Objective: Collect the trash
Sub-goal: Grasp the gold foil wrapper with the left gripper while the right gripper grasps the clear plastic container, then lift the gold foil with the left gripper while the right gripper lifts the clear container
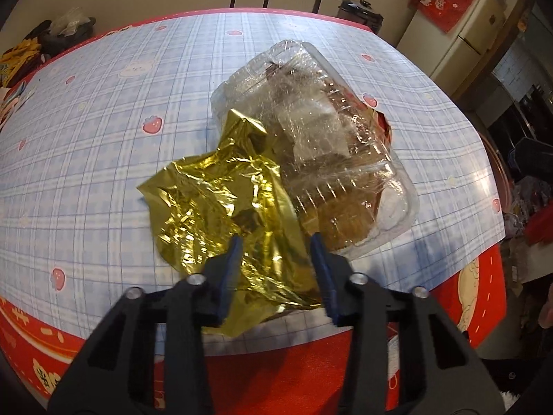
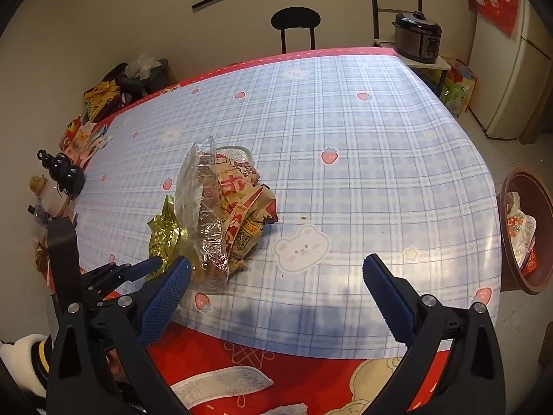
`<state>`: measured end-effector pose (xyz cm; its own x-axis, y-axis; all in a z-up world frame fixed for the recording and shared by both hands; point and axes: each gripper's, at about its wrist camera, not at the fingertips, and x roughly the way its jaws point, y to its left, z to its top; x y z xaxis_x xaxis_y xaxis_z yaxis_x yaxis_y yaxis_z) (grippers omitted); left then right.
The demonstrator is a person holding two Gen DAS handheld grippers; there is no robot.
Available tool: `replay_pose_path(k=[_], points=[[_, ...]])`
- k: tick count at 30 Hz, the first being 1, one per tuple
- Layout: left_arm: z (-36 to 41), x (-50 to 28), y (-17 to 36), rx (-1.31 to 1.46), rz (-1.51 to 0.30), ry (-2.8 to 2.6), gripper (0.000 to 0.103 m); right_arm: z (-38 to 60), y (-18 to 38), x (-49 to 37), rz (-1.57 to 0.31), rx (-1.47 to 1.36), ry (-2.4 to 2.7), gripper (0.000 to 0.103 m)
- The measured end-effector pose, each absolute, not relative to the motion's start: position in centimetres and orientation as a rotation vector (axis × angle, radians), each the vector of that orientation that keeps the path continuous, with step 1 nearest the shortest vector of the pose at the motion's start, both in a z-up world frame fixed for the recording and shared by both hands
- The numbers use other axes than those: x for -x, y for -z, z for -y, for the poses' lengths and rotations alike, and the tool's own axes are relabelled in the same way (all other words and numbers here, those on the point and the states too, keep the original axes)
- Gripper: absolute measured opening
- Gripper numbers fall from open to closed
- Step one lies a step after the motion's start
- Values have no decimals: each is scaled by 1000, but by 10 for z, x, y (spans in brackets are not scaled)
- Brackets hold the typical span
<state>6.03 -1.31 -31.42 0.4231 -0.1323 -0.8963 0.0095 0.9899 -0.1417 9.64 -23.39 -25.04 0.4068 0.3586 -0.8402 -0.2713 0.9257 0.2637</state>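
Observation:
A crumpled gold foil wrapper [image 1: 221,207] lies on the checked tablecloth against a clear plastic clamshell box [image 1: 321,148] with brown and red paper wrappers inside. My left gripper [image 1: 276,252] has its blue fingers on either side of the foil's near part, partly closed; whether they pinch it is unclear. In the right wrist view the clamshell [image 2: 204,214], the red-printed paper wrappers [image 2: 245,207] and the foil [image 2: 164,235] sit left of centre. My right gripper [image 2: 276,276] is wide open and empty above the table's near edge, to the right of the pile.
A brown bin [image 2: 525,228] holding wrappers stands off the table's right edge. Snack bags and small figures [image 2: 62,173] crowd the table's left edge. A black chair [image 2: 295,24] stands at the far side, and a cooker [image 2: 418,34] and a fridge [image 2: 508,79] at the right.

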Motion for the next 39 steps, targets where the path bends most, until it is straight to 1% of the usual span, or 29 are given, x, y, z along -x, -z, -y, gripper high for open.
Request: replay_pose_path(k=[1,2,3,14,15,17,19,20,28,30,35,36,37,39], points=[[12,-59,313,126,-1122,84,22,233,251,-98,-1085,-88,-410,98],[10,-57,310,132,-1112,81,16,232,251,-99,-1088,-87,-421,98],[8,-55,307,140,-1101,76,13,230,252,-100,-1090,-86,-435,98],[-32,-27,268,237,-967,45,6,182,265,-112,-1112,-50,-598,98],[-35,-24,264,238,-956,42,6,176,268,-113,-1113,-46,-610,96],[-40,-21,258,242,-937,43,6,167,273,-117,-1116,-41,-636,88],[-47,-17,254,250,-922,42,6,158,278,-122,-1118,-35,-644,77],[-50,-14,253,255,-915,40,6,155,280,-125,-1120,-34,-642,75],[-79,1,247,306,-879,41,6,135,291,-134,-1094,-4,-614,52],[-84,3,246,314,-871,51,6,129,293,-134,-1090,2,-604,47],[-93,5,243,318,-854,88,6,117,298,-132,-1093,24,-575,46],[-95,5,243,318,-852,94,6,115,298,-131,-1090,23,-576,38],[-97,5,243,318,-850,99,6,117,297,-130,-1087,24,-576,32],[-102,6,243,321,-843,109,6,116,295,-127,-1082,21,-576,32]])
